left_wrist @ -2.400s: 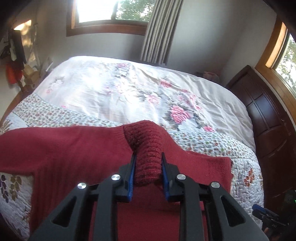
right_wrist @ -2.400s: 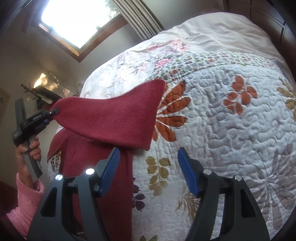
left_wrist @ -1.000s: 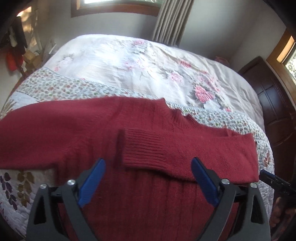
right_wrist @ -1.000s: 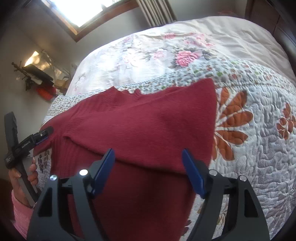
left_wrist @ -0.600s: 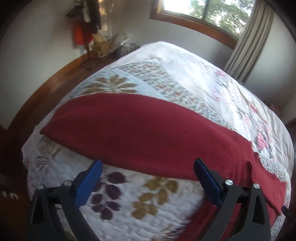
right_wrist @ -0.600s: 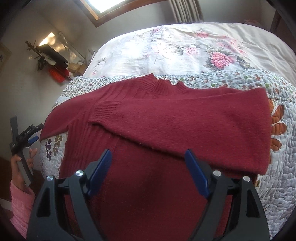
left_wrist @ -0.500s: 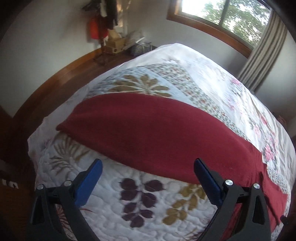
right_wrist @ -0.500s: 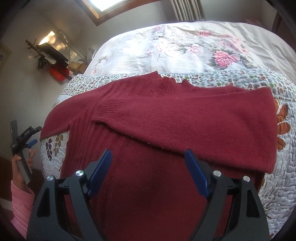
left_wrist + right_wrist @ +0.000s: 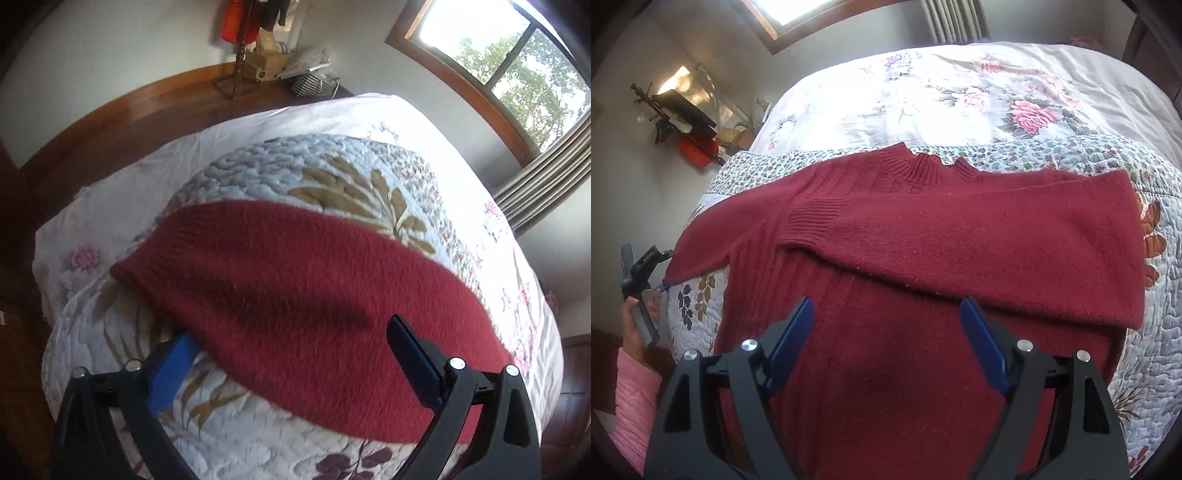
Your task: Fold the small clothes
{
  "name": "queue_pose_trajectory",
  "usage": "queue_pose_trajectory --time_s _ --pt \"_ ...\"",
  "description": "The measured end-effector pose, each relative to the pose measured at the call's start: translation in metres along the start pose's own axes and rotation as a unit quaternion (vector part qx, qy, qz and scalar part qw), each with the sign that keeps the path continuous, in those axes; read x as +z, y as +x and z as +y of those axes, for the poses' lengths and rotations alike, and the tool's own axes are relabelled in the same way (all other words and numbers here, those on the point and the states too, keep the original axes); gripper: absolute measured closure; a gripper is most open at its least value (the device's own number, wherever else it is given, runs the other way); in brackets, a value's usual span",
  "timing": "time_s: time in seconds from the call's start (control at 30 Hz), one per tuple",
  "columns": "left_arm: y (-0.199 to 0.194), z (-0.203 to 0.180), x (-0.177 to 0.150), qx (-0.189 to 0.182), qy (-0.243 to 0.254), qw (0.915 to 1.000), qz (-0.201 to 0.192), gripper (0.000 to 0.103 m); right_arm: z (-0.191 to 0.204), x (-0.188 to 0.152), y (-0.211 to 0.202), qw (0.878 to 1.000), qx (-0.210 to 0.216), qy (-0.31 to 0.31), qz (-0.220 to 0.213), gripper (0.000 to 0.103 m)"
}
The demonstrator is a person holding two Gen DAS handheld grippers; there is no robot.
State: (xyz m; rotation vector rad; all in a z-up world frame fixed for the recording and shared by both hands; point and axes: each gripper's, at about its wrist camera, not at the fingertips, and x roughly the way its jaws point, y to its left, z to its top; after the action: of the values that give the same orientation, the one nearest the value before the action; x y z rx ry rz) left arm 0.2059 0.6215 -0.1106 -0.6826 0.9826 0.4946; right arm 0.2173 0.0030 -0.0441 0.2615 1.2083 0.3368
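Observation:
A dark red knit sweater (image 9: 923,354) lies flat on the quilted bed (image 9: 1160,295), collar at the far side. One sleeve is folded across the chest, its ribbed cuff (image 9: 816,218) left of centre. The other sleeve (image 9: 280,291) stretches out to the bed's left edge. My left gripper (image 9: 291,354) is open and straddles this sleeve near its cuff; one blue finger (image 9: 173,365) sits at the sleeve's lower edge, the other over the cloth. In the right wrist view the left gripper (image 9: 646,266) shows at the sleeve's tip. My right gripper (image 9: 886,339) hovers open over the sweater's body.
A person's hand in a pink sleeve (image 9: 631,373) holds the left gripper beside the bed. A wooden floor (image 9: 122,114) and a stand with clutter (image 9: 258,62) lie beyond the bed's left edge. A dark headboard (image 9: 1145,44) is at the far right.
My left gripper let go of the folded sleeve's cuff, swung left and dropped low over the outstretched sleeve's end. My right gripper drew back over the sweater's body, still open.

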Motion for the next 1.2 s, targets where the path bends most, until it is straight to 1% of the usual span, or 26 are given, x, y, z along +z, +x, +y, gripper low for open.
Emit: queue_pose_trajectory --time_s 0.03,0.07,0.1,0.13,0.2,0.23,0.3,0.33,0.4,0.47,0.6,0.73,0.9,1.03,1.2 --pt "0.000 0.001 0.003 -0.009 -0.007 0.9999 -0.003 0.004 0.000 -0.001 0.000 1.000 -0.001 0.002 0.000 0.022" --pt "-0.001 0.002 0.005 -0.016 -0.011 0.9998 -0.005 0.009 0.000 -0.001 0.001 1.000 -0.002 0.004 0.000 0.022" --pt "-0.001 0.002 0.007 -0.013 -0.013 0.9998 -0.007 0.020 0.000 -0.002 0.001 1.000 -0.004 0.004 0.001 0.022" --pt "0.000 0.003 0.011 -0.011 -0.016 0.9998 -0.008 0.026 0.001 -0.003 0.002 1.000 -0.005 0.005 0.002 0.022" --pt "-0.001 0.006 0.013 -0.009 -0.027 0.9995 -0.011 0.050 0.001 -0.004 0.004 1.000 -0.005 0.004 0.004 0.022" --pt "-0.002 0.008 0.014 -0.009 -0.033 0.9993 -0.012 0.055 0.002 -0.005 0.004 1.000 -0.004 0.005 0.004 0.022" --pt "-0.003 0.013 0.015 -0.012 -0.046 0.9988 -0.015 0.072 0.003 -0.006 0.005 1.000 -0.004 0.004 0.005 0.022" --pt "-0.005 0.014 0.015 -0.015 -0.051 0.9984 -0.018 0.075 0.002 -0.007 0.005 1.000 -0.004 0.005 0.005 0.022" --pt "-0.011 0.014 0.014 -0.020 -0.055 0.9979 -0.028 0.086 0.000 -0.008 0.005 1.000 -0.004 0.007 0.005 0.022" --pt "-0.018 0.007 0.011 -0.023 -0.048 0.9975 -0.046 0.090 -0.003 -0.010 0.004 1.000 -0.006 0.011 0.006 0.022" --pt "-0.046 -0.029 -0.003 -0.047 0.004 0.9953 -0.085 0.090 -0.011 -0.013 0.002 1.000 -0.007 0.018 0.006 0.022" --pt "-0.066 -0.074 -0.020 -0.077 0.057 0.9905 -0.098 0.091 -0.020 -0.016 -0.003 1.000 -0.006 0.024 0.003 0.022" --pt "-0.076 -0.132 -0.047 -0.111 0.123 0.9815 -0.096 0.091 -0.034 -0.022 -0.010 0.999 -0.006 0.032 -0.001 0.022" --pt "-0.078 -0.176 -0.071 -0.135 0.159 0.9744 -0.084 0.091 -0.049 -0.026 -0.016 0.999 -0.008 0.043 -0.006 0.022" --pt "-0.080 -0.235 -0.110 -0.171 0.216 0.9593 -0.062 0.091 -0.069 -0.031 -0.022 0.998 -0.020 0.057 -0.010 0.022"
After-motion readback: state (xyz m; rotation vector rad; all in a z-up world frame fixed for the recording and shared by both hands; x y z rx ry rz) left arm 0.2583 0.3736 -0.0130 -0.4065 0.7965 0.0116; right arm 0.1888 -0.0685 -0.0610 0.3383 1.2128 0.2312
